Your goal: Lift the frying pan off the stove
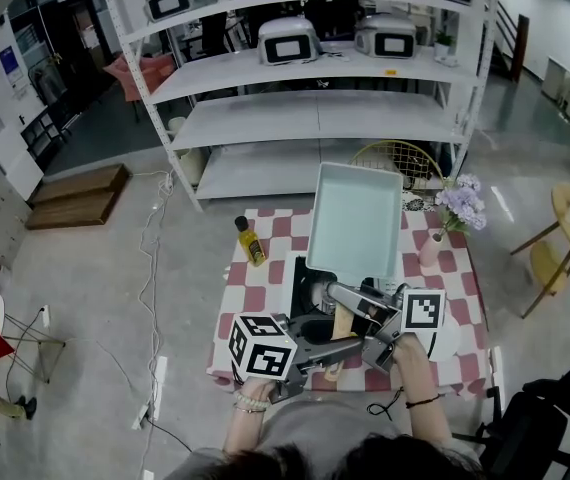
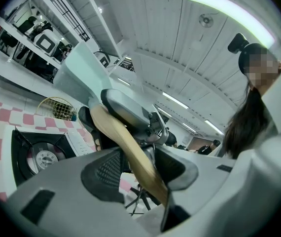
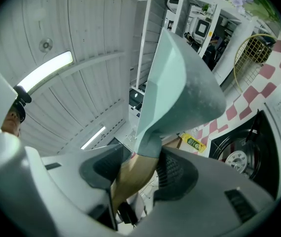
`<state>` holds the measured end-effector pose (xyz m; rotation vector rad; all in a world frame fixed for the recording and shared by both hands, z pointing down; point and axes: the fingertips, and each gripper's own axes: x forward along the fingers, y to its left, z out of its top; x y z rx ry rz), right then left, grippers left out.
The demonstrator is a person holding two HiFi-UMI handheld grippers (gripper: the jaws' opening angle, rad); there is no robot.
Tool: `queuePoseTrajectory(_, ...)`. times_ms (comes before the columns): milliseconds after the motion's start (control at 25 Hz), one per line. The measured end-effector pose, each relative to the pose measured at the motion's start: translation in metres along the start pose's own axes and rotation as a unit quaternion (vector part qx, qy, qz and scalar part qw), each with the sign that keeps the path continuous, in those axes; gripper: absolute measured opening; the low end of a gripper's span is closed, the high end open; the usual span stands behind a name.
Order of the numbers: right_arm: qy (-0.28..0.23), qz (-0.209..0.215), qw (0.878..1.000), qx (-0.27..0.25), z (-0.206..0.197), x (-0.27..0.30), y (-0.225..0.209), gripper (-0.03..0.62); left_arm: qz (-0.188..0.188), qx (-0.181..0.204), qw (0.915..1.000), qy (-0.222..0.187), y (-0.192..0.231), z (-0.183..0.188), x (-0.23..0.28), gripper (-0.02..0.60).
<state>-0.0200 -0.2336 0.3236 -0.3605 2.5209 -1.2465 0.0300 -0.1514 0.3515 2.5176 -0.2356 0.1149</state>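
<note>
A pale teal square frying pan (image 1: 355, 218) with a wooden handle (image 1: 342, 323) hangs tilted above the black stove (image 1: 305, 286), clear of the burner. My right gripper (image 1: 343, 294) is shut on the handle close to the pan body. My left gripper (image 1: 341, 352) is shut on the handle's lower end. In the left gripper view the handle (image 2: 130, 152) runs between the pads of the left gripper (image 2: 143, 172), with the stove (image 2: 37, 154) below left. In the right gripper view the pan (image 3: 180, 88) rises from the right gripper (image 3: 138, 172), whose pads clamp the handle (image 3: 133, 177).
The stove sits on a red-and-white checked tablecloth (image 1: 265, 290). A yellow oil bottle (image 1: 251, 241) stands at its left, a vase of lilac flowers (image 1: 455, 213) at its right. White shelving (image 1: 315, 118) and a wire basket (image 1: 400, 158) stand behind the table.
</note>
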Motion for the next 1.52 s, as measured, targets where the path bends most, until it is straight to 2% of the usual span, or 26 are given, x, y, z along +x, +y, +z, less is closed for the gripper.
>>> queuePoseTrajectory(520, -0.004, 0.011, 1.000, -0.014, 0.009, -0.004, 0.007, 0.210, -0.001, 0.016, 0.9999, 0.000, -0.004, 0.007, 0.005, 0.209)
queuePoseTrajectory(1520, -0.004, 0.016, 1.000, -0.009, 0.009, -0.011, 0.007, 0.210, -0.003, 0.015, 0.9999, -0.003, -0.006, 0.005, 0.011, 0.209)
